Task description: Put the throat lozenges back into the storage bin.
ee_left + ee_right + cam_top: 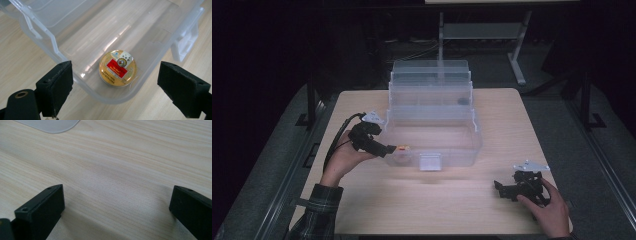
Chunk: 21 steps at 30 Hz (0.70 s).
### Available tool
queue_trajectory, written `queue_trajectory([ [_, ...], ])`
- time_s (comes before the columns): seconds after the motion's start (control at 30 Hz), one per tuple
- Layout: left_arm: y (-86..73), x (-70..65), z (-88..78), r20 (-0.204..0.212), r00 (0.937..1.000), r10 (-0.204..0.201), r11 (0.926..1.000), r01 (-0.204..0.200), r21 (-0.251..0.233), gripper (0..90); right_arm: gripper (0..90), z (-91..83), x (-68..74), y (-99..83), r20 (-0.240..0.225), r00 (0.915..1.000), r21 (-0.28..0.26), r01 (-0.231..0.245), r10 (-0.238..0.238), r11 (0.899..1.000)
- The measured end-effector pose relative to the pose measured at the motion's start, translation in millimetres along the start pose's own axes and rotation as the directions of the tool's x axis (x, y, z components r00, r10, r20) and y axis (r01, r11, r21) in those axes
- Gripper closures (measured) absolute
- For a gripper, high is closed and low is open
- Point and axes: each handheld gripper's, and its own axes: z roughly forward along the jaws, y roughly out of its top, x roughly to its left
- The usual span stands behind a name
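Tin [117, 68]: round, gold-lidded — flat in the near-left corner of the clear box [473, 131].
Left gripper [393, 148]: nearer, wide open, empty — tin straight ahead between jaws.
Right gripper [500, 188]: open, empty, well right.

A clear plastic storage box [432, 145] with stepped, fold-out tiers [431, 82] stands open at the middle of the pale wood-grain desk [437, 205], and a small square latch tab [430, 162] sits on its near wall. Inside its bottom compartment, in the near left corner close to the rounded wall, lies 1 small round gold tin with a red and white label [117, 68], flat and label up. Beyond the desk's far edge stands a grey metal frame [517, 55] on a dark floor.
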Motion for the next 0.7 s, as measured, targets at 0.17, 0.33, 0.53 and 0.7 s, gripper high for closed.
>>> queue_trajectory([
  [0.17,-4.0,-1.3,-3.5,-0.001,1.0000,-0.002,1.0000,0.002,-0.004,12.4,0.0,0.0,0.0,0.0,0.000,1.0000,0.000,0.000,0.000,1.000],
  [0.33,-7.9,-3.6,-7.0,-0.001,1.0000,-0.003,0.9999,0.003,-0.013,12.4,0.0,0.0,0.0,0.0,0.000,1.0000,0.000,0.000,0.000,1.000],
  [0.53,-12.0,-7.2,-10.5,-0.001,1.0000,0.001,0.9999,-0.001,-0.015,12.4,0.0,-0.2,-0.1,0.0,-0.001,1.0000,0.001,0.001,-0.001,1.000],
  [0.7,-16.8,-8.7,-13.7,-0.007,1.0000,0.003,0.9997,-0.003,-0.022,12.4,0.0,-0.1,0.0,0.0,-0.003,1.0000,0.000,-0.001,0.001,1.000],
])
